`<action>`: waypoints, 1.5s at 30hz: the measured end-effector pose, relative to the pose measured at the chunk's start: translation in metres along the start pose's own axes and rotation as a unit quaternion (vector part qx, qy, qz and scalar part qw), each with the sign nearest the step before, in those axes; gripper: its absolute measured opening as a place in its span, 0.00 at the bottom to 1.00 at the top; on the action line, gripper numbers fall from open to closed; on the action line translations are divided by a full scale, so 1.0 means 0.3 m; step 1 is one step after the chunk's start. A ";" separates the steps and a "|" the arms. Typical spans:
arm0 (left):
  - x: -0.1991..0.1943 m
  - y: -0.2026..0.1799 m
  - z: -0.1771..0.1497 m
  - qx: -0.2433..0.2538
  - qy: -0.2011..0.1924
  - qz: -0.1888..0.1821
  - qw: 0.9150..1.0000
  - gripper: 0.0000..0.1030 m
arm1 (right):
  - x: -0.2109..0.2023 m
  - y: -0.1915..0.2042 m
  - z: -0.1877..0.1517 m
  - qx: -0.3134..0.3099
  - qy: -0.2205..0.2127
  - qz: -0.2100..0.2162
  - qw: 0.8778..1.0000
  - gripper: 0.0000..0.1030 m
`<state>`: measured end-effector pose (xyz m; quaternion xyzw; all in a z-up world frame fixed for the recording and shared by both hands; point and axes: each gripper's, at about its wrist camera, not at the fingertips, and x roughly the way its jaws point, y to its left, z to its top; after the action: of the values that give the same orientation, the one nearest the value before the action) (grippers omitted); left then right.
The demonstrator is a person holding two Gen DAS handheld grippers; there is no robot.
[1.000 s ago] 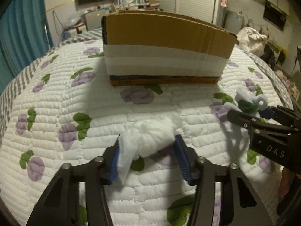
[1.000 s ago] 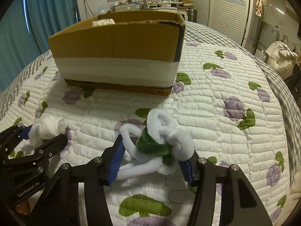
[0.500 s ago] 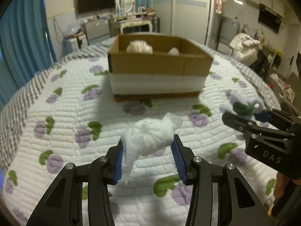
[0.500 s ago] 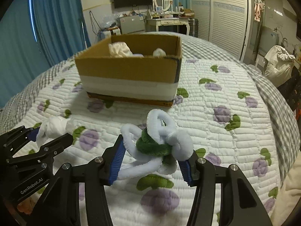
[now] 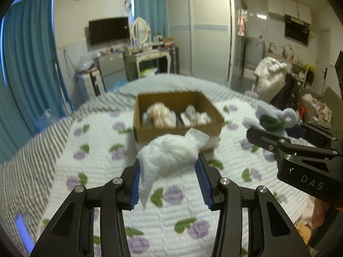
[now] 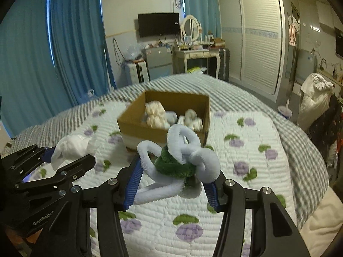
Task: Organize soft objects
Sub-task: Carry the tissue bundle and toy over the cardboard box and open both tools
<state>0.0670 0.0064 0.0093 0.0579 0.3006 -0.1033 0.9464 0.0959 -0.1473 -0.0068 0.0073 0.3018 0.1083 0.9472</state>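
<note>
A: What was held in the left gripper [image 5: 169, 178]?

B: A white wad [image 5: 171, 156] of tissue-like cloth was clamped between its blue fingers [image 5: 135, 187], which were set partly apart, only as wide as the wad. A loose tail was left hanging below the left pad. The wad was carried clear above the quilt [image 5: 90, 171].

A: And the right gripper [image 6: 171, 185]?

B: A knot [image 6: 180, 158] of fuzzy white loops wound with a green strand was pinched between its fingers [image 6: 131, 185], likewise part-way open around the bundle. It too was held off the bed, not resting on it.

A: How were the two placed relative to each other?

B: They were held side by side and apart; each was seen at the edge of the other's wrist view, with the wad [image 6: 72, 147] at the left and the knot [image 5: 272, 121] at the right.

A: Where was the box [image 5: 178, 135]?

B: It was set on the quilt ahead of both grippers, open at the top, with a white band around its lower wall. Several pale soft bundles [image 6: 155, 114] were seen lying inside it. Whether they were touching one another could not be told through the blur.
</note>
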 end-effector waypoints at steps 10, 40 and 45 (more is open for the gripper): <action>0.039 0.060 0.231 0.003 -0.055 -0.013 0.998 0.43 | -0.041 -0.008 0.293 -0.035 -0.083 0.011 0.996 0.51; 0.810 0.125 0.287 0.011 0.056 -0.007 0.998 0.44 | 0.906 -0.270 0.415 0.038 0.063 0.023 0.997 0.50; 0.778 0.104 0.301 0.032 0.032 0.012 0.999 0.53 | 0.898 -0.247 0.413 0.044 0.072 0.010 0.996 0.60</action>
<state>0.3107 -0.0164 -0.0513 0.0953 0.3269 -0.0995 0.9350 0.3957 -0.1570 -0.0650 0.0444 0.3737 0.1045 0.9206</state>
